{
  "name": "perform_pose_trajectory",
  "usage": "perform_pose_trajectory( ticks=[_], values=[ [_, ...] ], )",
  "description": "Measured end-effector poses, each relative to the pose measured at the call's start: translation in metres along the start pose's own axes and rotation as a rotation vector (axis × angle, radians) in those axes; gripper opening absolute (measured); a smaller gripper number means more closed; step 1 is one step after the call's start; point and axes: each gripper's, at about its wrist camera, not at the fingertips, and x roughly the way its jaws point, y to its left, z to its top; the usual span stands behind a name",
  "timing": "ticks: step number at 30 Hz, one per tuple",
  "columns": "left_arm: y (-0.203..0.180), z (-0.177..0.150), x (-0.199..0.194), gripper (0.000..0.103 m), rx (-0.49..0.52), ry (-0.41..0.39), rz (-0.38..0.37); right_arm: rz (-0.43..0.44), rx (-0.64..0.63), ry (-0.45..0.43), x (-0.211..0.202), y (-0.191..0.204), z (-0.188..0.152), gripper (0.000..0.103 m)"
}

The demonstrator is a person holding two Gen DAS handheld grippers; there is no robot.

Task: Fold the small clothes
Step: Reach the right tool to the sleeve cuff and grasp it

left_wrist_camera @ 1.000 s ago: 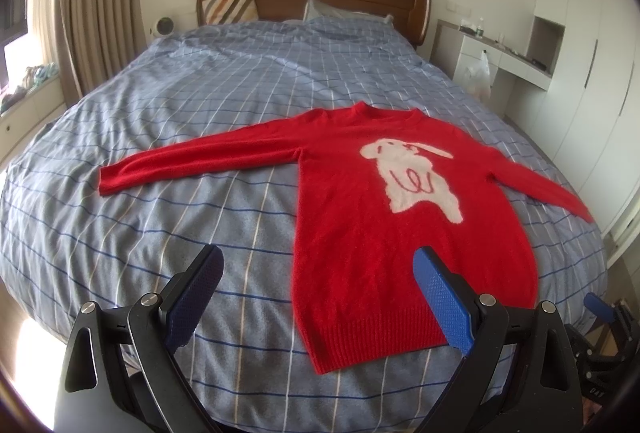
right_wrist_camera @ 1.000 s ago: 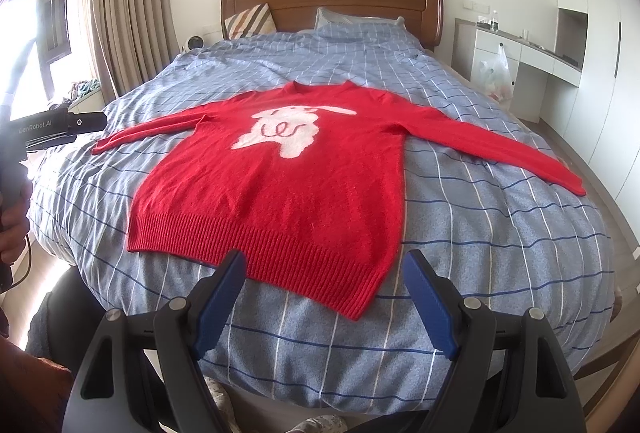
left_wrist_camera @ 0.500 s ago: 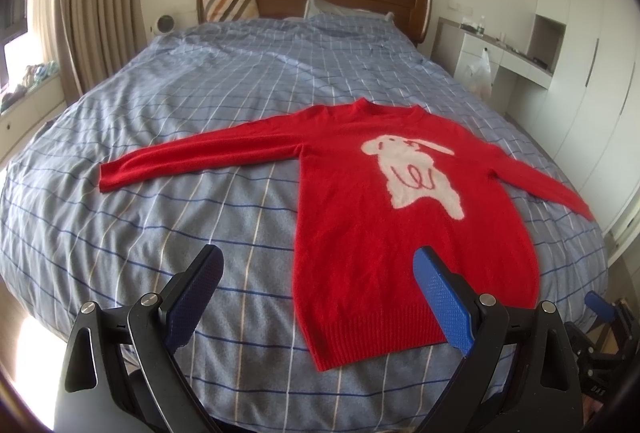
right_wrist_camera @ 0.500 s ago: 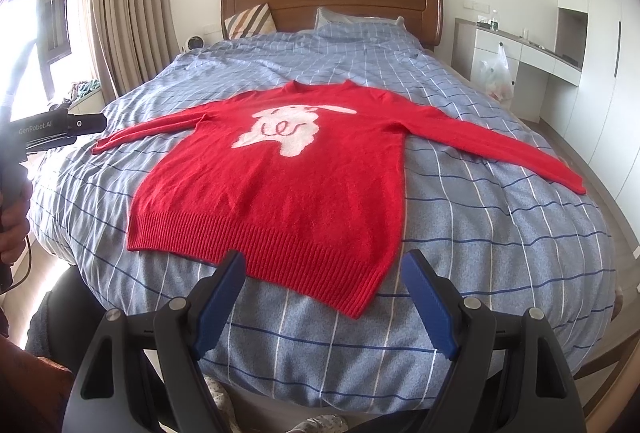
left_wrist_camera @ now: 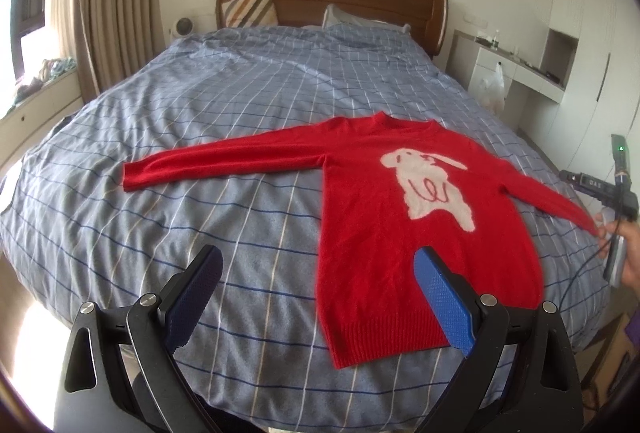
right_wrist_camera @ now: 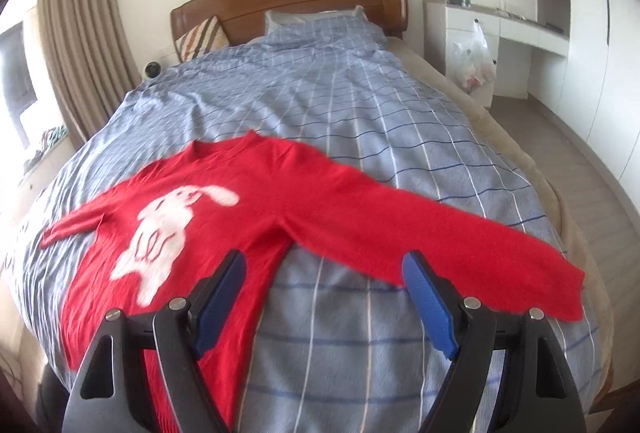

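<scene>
Nothing folded yet — red sweater [left_wrist_camera: 400, 233] flat on the bed [left_wrist_camera: 240, 105], sleeves out.

Left gripper [left_wrist_camera: 316, 297] spread wide, empty, near the hem. Right gripper [right_wrist_camera: 324, 297] likewise released, hovering just short of the right sleeve [right_wrist_camera: 460, 245]. All folds left to do — sleeves in, then body, likely.

Left gripper [left_wrist_camera: 318, 297] hangs with its jaws spread wide, blue pads facing each other across a broad gap, nothing between them, black frame low in its own view. Right gripper [right_wrist_camera: 322, 299] shows the same wide-spread stance, blue pads far apart, nothing clamped, and its view is tilted and smeared with motion blur. Over at the right edge of the left camera's view, the person's right hand [left_wrist_camera: 624, 249] is wrapped around the right gripper's handle.
</scene>
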Motion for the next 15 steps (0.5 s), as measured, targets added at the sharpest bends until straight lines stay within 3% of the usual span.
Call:
perform_pose_trajectory(
  ticks=[3,7,10,13,15],
  values=[
    [0.003,-0.003,-0.006,0.097,0.007,-0.002,0.021,-0.014,0.15,0.026,0.043,-0.037,0.017,0.08],
    [0.01,-0.007,-0.007,0.098,0.017,0.01,0.042,-0.067,0.272,0.088,0.071,-0.068,-0.009,0.08],
    [0.015,-0.012,-0.002,0.098,0.009,0.027,0.044,-0.076,0.307,0.135,0.06,-0.085,-0.043,0.077],
    [0.017,-0.016,0.008,0.098,-0.009,0.055,0.033,-0.111,0.243,0.16,0.029,-0.095,-0.073,0.076],
    [0.015,-0.018,0.014,0.098,-0.023,0.072,0.017,-0.087,0.252,0.126,0.0,-0.105,-0.084,0.076]
  ],
)
